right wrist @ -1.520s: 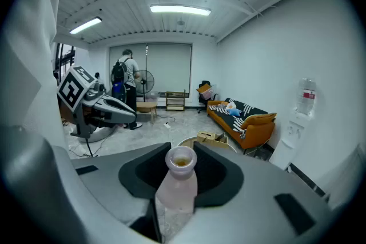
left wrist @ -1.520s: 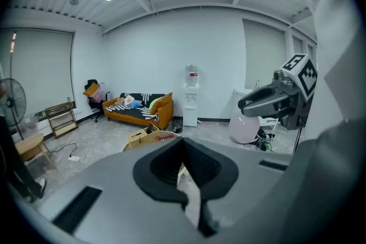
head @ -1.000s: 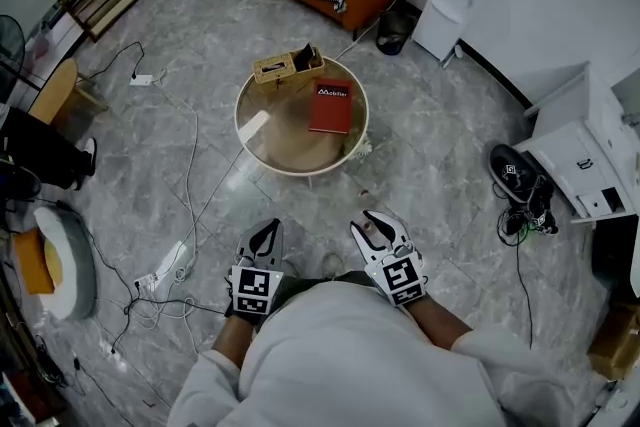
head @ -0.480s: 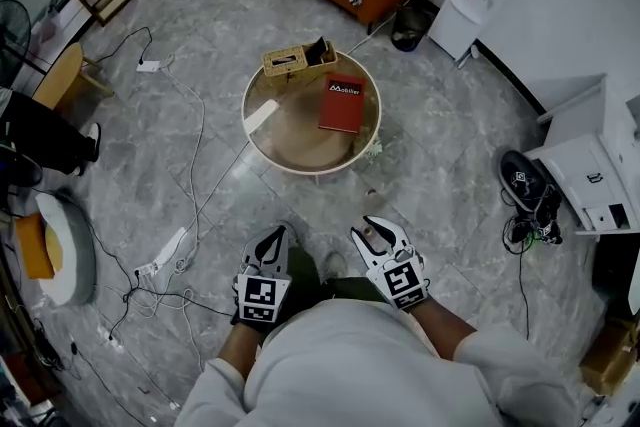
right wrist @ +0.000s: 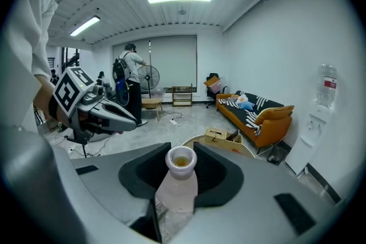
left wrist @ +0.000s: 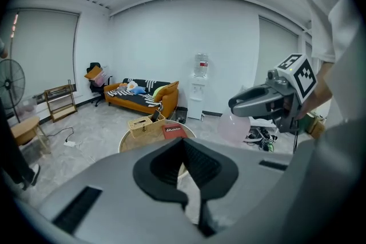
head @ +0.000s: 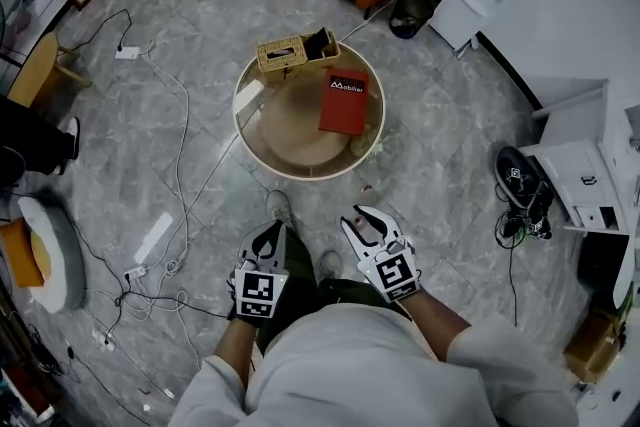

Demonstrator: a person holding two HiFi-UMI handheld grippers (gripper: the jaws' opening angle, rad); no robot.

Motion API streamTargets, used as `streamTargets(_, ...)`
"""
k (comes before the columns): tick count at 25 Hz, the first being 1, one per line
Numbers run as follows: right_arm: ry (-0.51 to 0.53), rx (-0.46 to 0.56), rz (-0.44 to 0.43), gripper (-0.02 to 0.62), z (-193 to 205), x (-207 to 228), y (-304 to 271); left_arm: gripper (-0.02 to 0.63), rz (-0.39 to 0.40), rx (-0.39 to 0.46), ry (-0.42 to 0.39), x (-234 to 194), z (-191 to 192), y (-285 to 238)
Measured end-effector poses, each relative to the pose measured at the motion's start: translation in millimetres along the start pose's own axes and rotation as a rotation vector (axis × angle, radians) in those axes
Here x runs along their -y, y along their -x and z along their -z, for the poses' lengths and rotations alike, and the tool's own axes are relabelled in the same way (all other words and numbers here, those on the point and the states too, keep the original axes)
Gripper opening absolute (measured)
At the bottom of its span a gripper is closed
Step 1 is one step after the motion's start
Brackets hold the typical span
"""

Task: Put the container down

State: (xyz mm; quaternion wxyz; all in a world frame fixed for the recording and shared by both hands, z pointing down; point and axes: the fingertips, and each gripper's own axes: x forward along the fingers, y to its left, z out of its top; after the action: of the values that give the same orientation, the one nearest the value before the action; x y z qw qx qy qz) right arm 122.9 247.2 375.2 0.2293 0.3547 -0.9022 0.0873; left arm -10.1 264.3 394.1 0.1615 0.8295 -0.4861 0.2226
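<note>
In the head view I had both grippers low in front of the operator, over the grey floor and well short of the near edge of the round tan-topped table (head: pixel 300 140). A red book (head: pixel 343 101) lay toward the table's right edge and a wooden slotted box (head: pixel 283 52) sat at its far edge. The left gripper (head: pixel 266 233) was drawn to a point. The left gripper view confirmed it: its jaws met at the tips with nothing between them. Across from it the right gripper (left wrist: pixel 251 103) carried the translucent pale pink plastic bottle (left wrist: pixel 234 127), which hung below its jaws. In the right gripper view the jaws were clamped on the bottle's body just under the neck, with the bottle upright. Its mouth was open and uncapped, and something yellowish showed inside. I judged it light and thin-walled, so likely to buckle under a hard squeeze, and smooth enough to slip. The stiffer shoulder below the neck looked the right hold, and I thought it should stay level since it could spill.
</note>
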Motion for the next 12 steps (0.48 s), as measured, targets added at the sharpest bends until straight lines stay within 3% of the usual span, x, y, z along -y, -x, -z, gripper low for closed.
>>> streamTargets(12, -0.028, -0.032, 0.016, 0.143, -30.5, 52.4, -152.4, 0.008, 0.045, -0.028, -0.022, -136.2, -28.8, -98.8)
